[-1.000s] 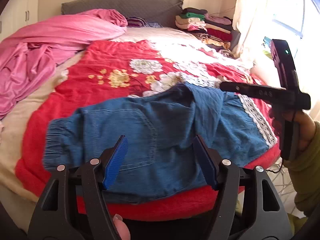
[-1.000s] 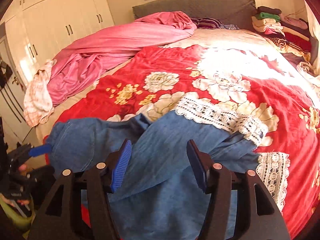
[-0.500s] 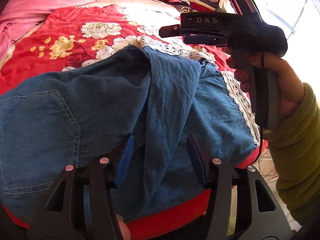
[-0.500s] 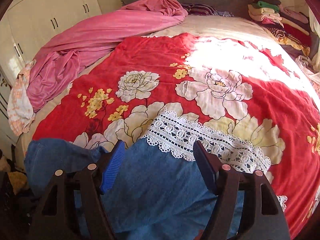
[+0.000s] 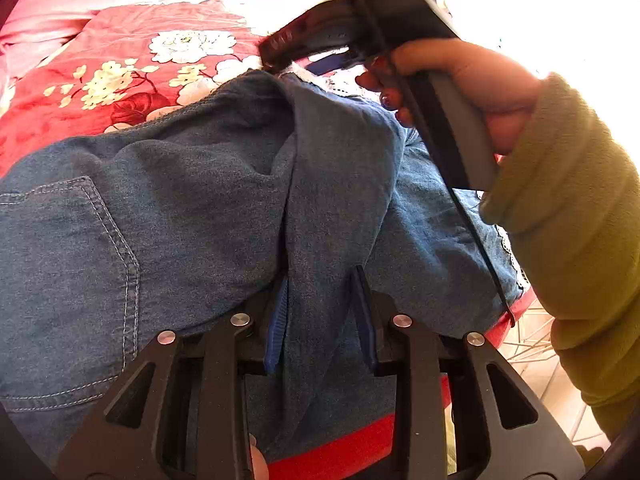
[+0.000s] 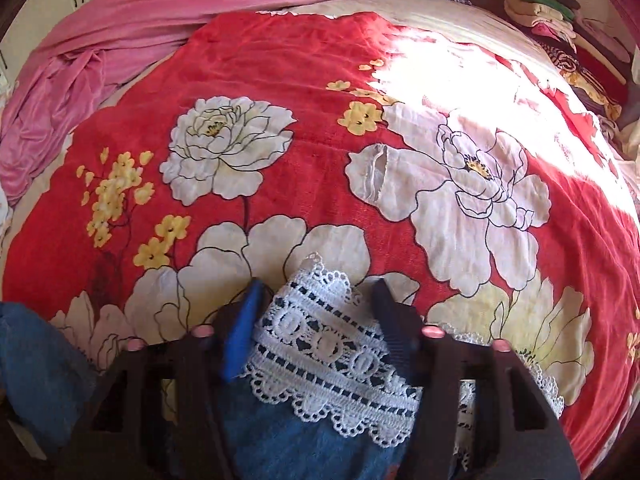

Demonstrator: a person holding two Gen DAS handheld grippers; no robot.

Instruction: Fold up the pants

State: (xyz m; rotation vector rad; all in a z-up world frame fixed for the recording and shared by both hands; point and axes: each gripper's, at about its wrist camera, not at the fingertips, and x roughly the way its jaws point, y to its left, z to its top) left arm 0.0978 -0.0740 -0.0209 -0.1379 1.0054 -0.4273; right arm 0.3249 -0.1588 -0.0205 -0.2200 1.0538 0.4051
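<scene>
Blue denim pants (image 5: 168, 216) with a white lace hem lie on the red flowered blanket (image 6: 304, 80) at the bed's near edge. My left gripper (image 5: 320, 308) has closed onto a raised fold of denim near the crotch seam, with fabric bunched between its blue pads. My right gripper (image 6: 316, 320) has closed onto the lace hem (image 6: 320, 360) of one leg, the lace gathered between its pads. The right gripper also shows in the left wrist view (image 5: 304, 52), held over the far end of the pants by a hand in a green sleeve.
A pink duvet (image 6: 120, 20) is piled along the bed's left side. A stack of folded clothes (image 6: 560, 28) lies at the far right by the headboard. The bed's edge and floor (image 5: 532, 360) are at the lower right.
Both grippers have moved down onto the pants and narrowed from wide open. The left now pinches a denim fold, the right the lace hem.
</scene>
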